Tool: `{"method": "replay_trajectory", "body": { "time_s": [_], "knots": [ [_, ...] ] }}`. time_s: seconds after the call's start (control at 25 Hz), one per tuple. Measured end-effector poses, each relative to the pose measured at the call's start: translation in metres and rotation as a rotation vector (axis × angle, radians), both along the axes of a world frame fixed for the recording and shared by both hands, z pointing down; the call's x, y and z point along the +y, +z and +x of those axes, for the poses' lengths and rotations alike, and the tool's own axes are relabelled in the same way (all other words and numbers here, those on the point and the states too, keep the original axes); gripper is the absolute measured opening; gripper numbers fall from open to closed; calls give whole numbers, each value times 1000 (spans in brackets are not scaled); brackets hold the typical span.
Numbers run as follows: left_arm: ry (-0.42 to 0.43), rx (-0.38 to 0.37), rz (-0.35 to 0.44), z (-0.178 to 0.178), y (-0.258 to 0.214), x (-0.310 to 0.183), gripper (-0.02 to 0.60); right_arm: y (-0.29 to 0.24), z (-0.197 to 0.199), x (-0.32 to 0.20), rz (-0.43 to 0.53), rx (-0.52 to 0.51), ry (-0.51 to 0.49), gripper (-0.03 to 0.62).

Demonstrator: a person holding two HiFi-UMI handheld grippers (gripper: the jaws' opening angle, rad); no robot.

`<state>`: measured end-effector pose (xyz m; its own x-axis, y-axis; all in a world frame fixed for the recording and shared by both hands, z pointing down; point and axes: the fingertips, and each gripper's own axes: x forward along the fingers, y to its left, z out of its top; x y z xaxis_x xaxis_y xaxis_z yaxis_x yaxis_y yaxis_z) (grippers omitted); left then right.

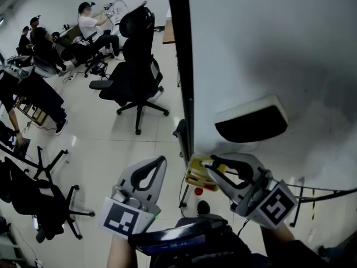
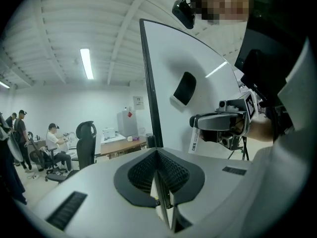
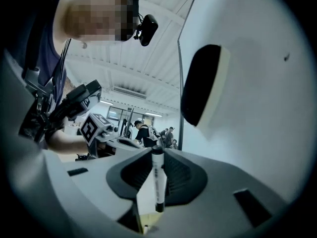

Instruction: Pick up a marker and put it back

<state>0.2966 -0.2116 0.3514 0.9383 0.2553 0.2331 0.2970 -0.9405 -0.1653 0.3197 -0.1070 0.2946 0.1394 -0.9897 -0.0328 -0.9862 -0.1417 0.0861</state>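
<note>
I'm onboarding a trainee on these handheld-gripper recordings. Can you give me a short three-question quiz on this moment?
1. True or false: the left gripper has its jaws together with nothing between them.
2. What is the right gripper clamped on? A) a red sponge B) a white-barrelled marker with black ends C) a steel key
3. What is the black-faced, white-backed pad stuck on the white board?

Key: 1 true; 2 B; 3 an eraser.
</note>
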Motion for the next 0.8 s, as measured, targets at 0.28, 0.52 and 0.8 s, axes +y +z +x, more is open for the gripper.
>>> {"method": "replay_trajectory", "body": {
  "time_s": [0.28,0.52,0.8],
  "knots": [
    [81,-10,-40,11,-1,2,-2,17,11,0,-37,-4,98,86],
    [154,-18,-83,20,-2,4,-2,34,18,3,-62,-41,244,87],
    [219,-29,-93,33,-1,4,-2,37,15,4,-78,-40,298,87]
  ]
}}
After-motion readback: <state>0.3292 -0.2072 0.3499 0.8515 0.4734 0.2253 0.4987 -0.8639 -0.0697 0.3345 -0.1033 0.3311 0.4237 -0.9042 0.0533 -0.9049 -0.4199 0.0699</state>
